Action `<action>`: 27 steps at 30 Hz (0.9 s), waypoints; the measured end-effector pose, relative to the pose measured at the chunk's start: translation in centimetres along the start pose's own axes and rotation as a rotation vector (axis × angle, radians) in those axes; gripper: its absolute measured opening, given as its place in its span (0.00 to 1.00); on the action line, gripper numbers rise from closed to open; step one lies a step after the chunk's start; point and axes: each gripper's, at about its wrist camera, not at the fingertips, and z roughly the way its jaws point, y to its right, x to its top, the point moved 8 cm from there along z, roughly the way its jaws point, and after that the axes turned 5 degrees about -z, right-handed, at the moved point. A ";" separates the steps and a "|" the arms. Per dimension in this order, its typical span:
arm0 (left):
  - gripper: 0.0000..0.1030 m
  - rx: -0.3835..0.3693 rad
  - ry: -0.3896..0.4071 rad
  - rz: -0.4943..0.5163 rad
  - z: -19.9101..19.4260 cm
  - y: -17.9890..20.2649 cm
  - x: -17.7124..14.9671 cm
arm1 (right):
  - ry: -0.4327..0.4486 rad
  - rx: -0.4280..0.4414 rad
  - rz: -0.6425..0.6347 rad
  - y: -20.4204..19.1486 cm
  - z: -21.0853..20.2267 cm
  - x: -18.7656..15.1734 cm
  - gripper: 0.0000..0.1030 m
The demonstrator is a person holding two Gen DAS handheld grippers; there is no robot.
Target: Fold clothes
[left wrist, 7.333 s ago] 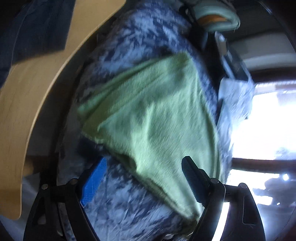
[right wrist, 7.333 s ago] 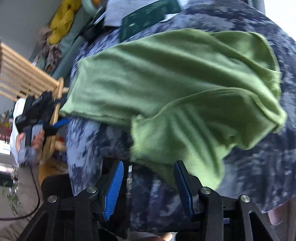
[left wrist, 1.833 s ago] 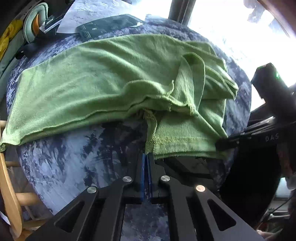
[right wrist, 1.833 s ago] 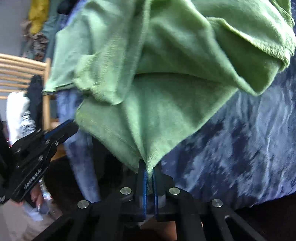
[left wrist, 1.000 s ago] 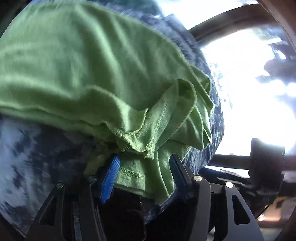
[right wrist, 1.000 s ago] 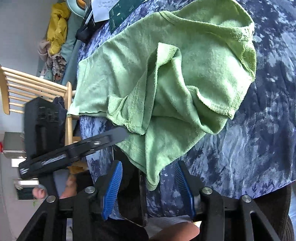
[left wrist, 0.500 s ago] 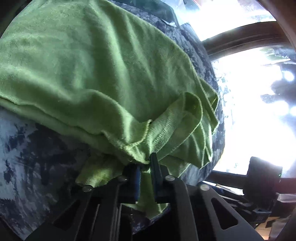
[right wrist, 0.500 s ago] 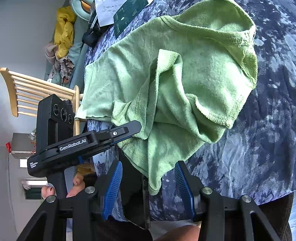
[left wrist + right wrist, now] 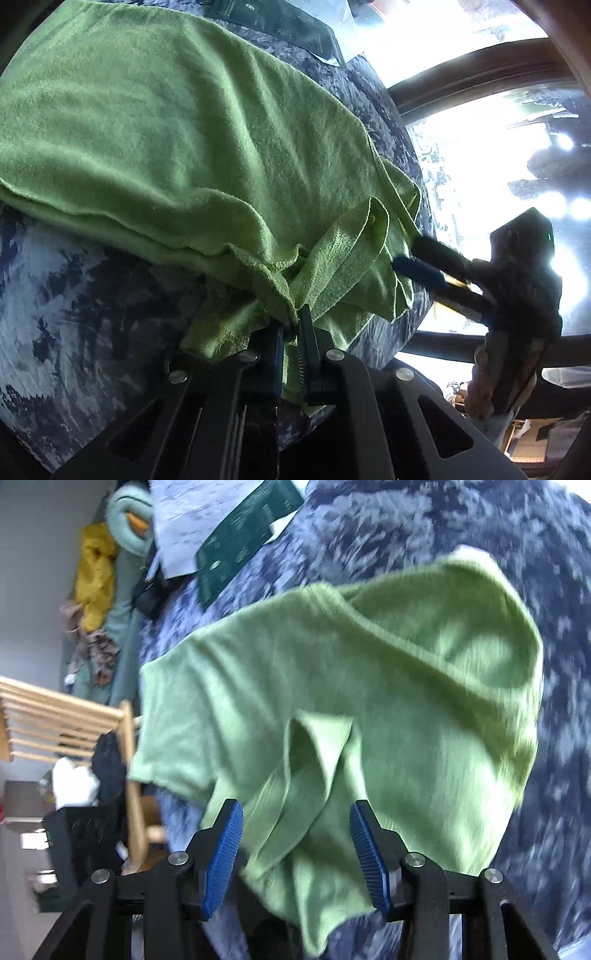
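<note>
Garment under inspection: one green shirt (image 9: 177,140), terry-like fabric, lying on a bed covered by a blue-and-white mottled bedspread (image 9: 66,302). Its main body is spread flat across the bedspread; at the near edge of the bed the cloth is bunched into several folds, with stitched hems showing, and part of it hangs over that edge.

Left gripper (image 9: 291,328): jaws closed down on the bunched hem at the near edge, cloth pinched between the blue pads and trailing below them. The jaws have just finished closing on this fold.

Right gripper (image 9: 295,842): jaws standing roughly half apart, holding nothing. In the right wrist view a hanging fold of the shirt (image 9: 332,709) lies between and beyond the blue pads, and whether either pad touches it cannot be told; that view is blurred. In the left wrist view the same gripper (image 9: 413,258) sits at the shirt's right-hand folds, near the corner of the bed, held by a hand (image 9: 491,373).

Surroundings: a dark green booklet (image 9: 243,542) and white papers (image 9: 192,520) lie at the far edge of the bed. A wooden chair (image 9: 70,716) stands beside the bed with dark and white items draped on it. Yellow clothing (image 9: 94,572) is heaped beyond. A bright window (image 9: 480,177) lies past the corner.
</note>
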 end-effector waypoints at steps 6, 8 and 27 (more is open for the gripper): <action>0.06 -0.026 -0.012 -0.003 0.2 0.2 0.2 | -0.028 -0.065 -0.024 0.2 1.2 1.8 0.40; 0.06 -0.039 -0.020 -0.006 0.3 0.4 0.2 | -0.059 -0.075 -0.018 0.2 2.2 2.0 0.31; 0.06 0.135 -0.071 0.178 -2.6 -0.9 -0.1 | -0.025 -0.050 -0.083 -1.9 0.9 -6.5 0.03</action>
